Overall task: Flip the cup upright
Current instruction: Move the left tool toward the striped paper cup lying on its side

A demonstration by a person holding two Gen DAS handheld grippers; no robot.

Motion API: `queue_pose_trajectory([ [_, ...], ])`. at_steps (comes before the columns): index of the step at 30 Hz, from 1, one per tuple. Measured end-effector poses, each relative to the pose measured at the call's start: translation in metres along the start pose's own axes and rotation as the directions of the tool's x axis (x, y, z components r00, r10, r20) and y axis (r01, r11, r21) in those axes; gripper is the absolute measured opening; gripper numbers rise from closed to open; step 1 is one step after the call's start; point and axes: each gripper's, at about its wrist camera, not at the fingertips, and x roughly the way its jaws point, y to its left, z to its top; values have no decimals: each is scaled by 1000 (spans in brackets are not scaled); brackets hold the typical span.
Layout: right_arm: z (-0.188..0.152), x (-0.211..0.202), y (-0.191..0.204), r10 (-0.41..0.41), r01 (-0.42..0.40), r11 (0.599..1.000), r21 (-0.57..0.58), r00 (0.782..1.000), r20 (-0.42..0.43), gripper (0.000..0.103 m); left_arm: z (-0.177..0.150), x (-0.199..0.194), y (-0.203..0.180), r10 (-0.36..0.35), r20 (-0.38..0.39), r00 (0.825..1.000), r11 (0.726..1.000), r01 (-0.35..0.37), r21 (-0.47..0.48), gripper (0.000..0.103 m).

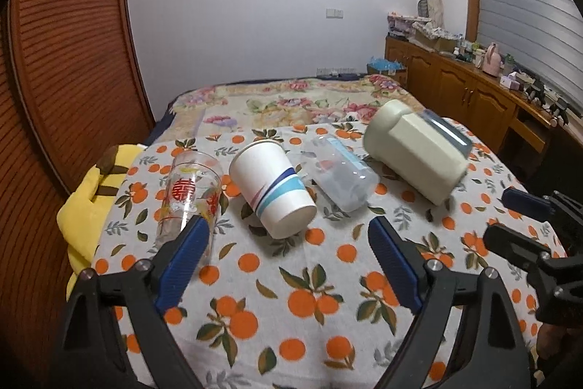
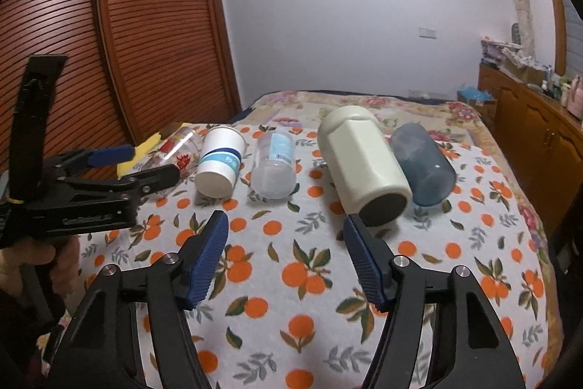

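Note:
Several cups lie on their sides in a row on the orange-print tablecloth (image 1: 291,279): a clear glass with red print (image 1: 189,195), a white paper cup with blue stripes (image 1: 271,186), a clear plastic cup (image 1: 340,175), a cream mug (image 1: 411,155) and a blue-grey cup (image 2: 424,164). The same row shows in the right wrist view: glass (image 2: 175,152), paper cup (image 2: 220,161), plastic cup (image 2: 275,166), cream mug (image 2: 362,166). My left gripper (image 1: 288,232) is open, in front of the paper cup. My right gripper (image 2: 286,228) is open, in front of the cream mug. Both are empty.
A yellow plush toy (image 1: 87,206) lies at the table's left edge. A floral bed (image 1: 291,104) lies behind the table. A slatted wooden wardrobe (image 1: 65,61) stands left and a wooden cabinet (image 1: 473,90) with clutter stands right.

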Motion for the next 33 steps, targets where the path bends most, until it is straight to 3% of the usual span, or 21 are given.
queue_pose_trajectory([
  [12,18,35,-2,26,-28,999,-26,998,-62,62,18,65,20,-18,-142,990,997,8,-74,85],
  [24,16,44,-4,27,-27,1000,0,997,-71,62,27,103,21,-41,-220,975,992,12,-128,85],
  [25,17,44,-4,27,-27,1000,-2,997,-70,62,28,106,20,-38,-231,972,992,9,-124,84],
  [27,16,43,-3,28,-28,1000,-1,997,-67,62,28,113,19,-35,-257,966,993,5,-118,73],
  [31,16,40,-1,34,-34,999,0,998,-54,62,26,119,21,-31,-274,961,993,-2,-117,68],
  [33,16,37,1,33,-33,999,-6,998,-48,62,25,120,20,-40,-281,959,993,8,-114,60],
])
